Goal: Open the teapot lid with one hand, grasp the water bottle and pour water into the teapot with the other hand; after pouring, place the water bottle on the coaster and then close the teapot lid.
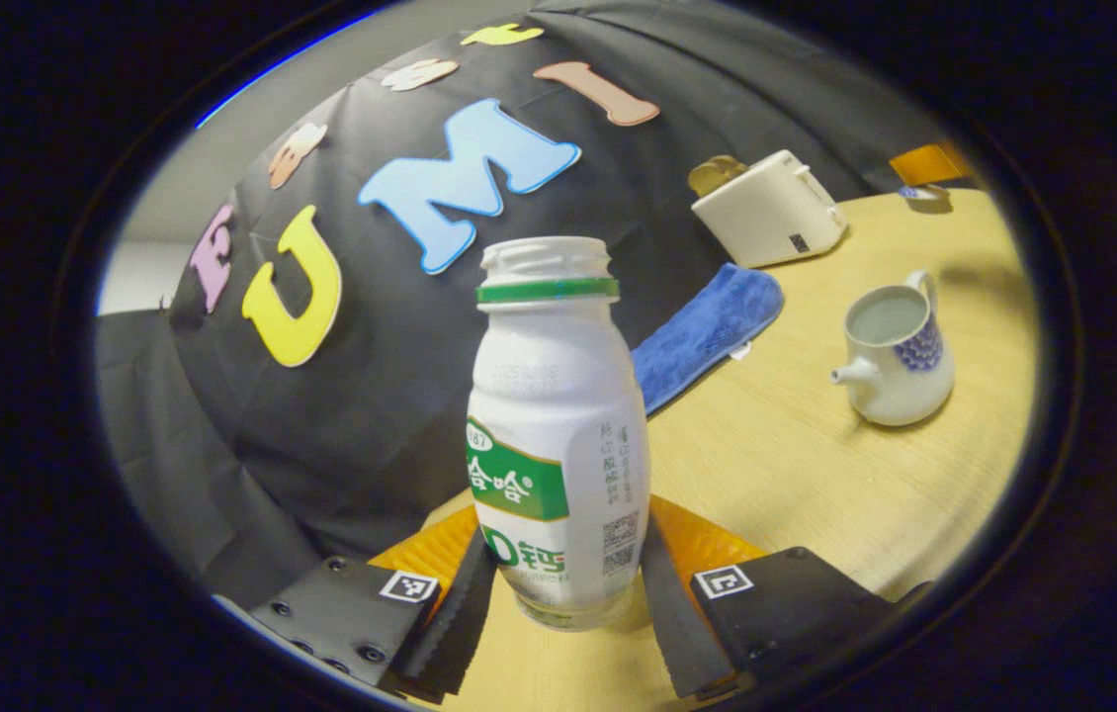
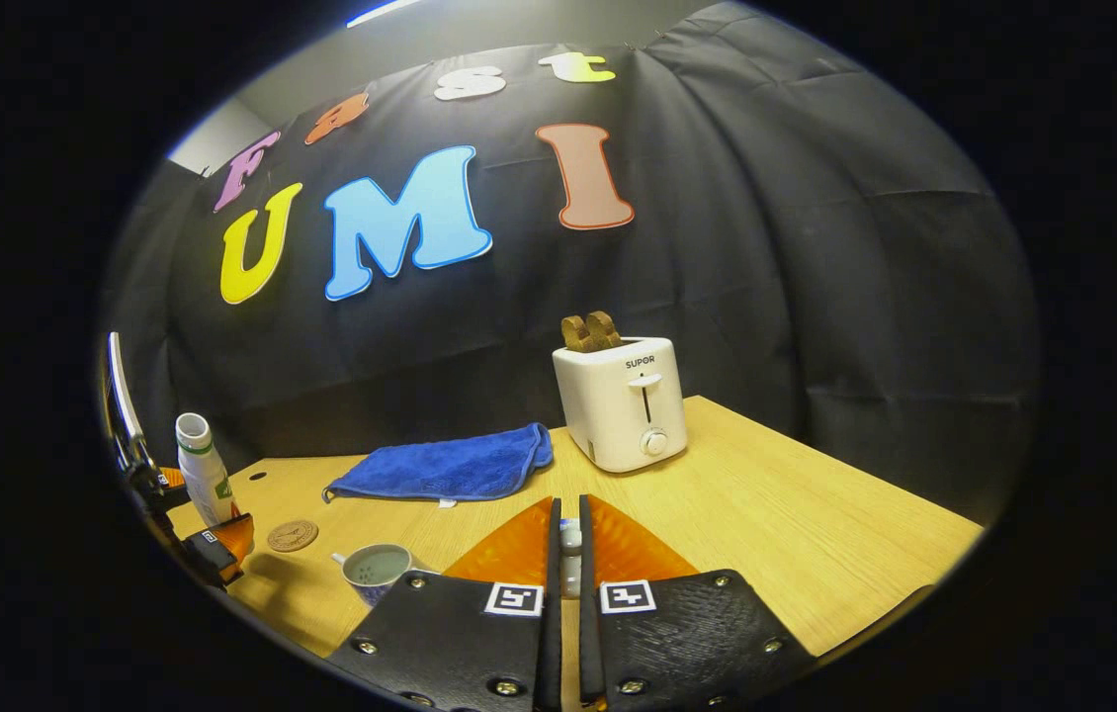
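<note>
Bare table [image 2: 816, 514] beside toaster [image 2: 623, 400]

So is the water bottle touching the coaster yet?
Apart. Right gripper view shows the water bottle held left of the coaster, a clear gap between them.

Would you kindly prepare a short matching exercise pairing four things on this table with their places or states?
Things:
1. water bottle
2. teapot
3. teapot lid
4. coaster

States:
A. bare on the table
B. open on top, liquid inside
C. pinched in the right gripper
D. upright between the left gripper's fingers, cap off

Pairs: 1-D, 2-B, 3-C, 4-A
</note>
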A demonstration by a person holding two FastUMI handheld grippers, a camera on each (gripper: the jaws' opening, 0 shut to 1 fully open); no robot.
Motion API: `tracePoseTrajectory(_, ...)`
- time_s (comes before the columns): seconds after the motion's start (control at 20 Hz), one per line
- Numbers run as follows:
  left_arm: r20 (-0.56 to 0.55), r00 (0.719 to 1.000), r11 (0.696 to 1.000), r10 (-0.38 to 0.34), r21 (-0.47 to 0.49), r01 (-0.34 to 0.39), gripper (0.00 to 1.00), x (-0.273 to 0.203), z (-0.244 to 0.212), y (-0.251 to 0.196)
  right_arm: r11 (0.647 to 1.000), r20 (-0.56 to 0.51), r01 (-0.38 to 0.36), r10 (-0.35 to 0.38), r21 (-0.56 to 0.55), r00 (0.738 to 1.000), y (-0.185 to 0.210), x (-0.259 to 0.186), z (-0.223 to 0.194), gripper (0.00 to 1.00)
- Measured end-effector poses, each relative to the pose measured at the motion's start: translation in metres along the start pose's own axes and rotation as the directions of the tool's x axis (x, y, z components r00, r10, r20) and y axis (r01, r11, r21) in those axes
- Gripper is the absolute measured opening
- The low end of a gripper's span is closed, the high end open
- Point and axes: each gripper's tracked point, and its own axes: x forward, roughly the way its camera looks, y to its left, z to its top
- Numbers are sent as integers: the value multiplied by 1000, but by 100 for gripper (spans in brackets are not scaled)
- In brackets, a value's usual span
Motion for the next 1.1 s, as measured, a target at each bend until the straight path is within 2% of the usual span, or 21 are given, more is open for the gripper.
tracePoseTrajectory(0.15, 12, 1000, 991, 15, 131, -17, 84, 1, 8, -2, 1000, 13, 3, -3, 3, 1000, -2, -3, 3, 7)
tracePoseTrajectory(0.3, 32, 999, 968, 28, 247, -35, 84, 5, 18, -5, 1000, 16, 4, -4, 8, 1000, -5, -6, 3, 7)
tracePoseTrajectory(0.65, 102, 994, 876, 48, 474, -91, 85, -1, 39, -21, 1000, 20, 1, -1, 11, 1000, -5, -7, 4, 7)
tracePoseTrajectory(0.85, 108, 994, 827, 29, 555, -85, 85, 0, 39, -31, 1000, 17, 0, 0, 14, 1000, -5, -8, 3, 7)
tracePoseTrajectory(1.0, 122, 992, 795, 29, 598, -97, 74, 5, 46, -36, 1000, 16, -4, 4, 11, 1000, -4, -8, 3, 7)
tracePoseTrajectory(1.05, 128, 991, 783, 30, 614, -103, 84, 5, 47, -37, 1000, 15, -6, 6, 11, 1000, -3, -8, 3, 7)
tracePoseTrajectory(1.1, 135, 990, 769, 32, 630, -110, 84, 4, 49, -40, 1000, 15, -8, 8, 11, 1000, -3, -8, 2, 7)
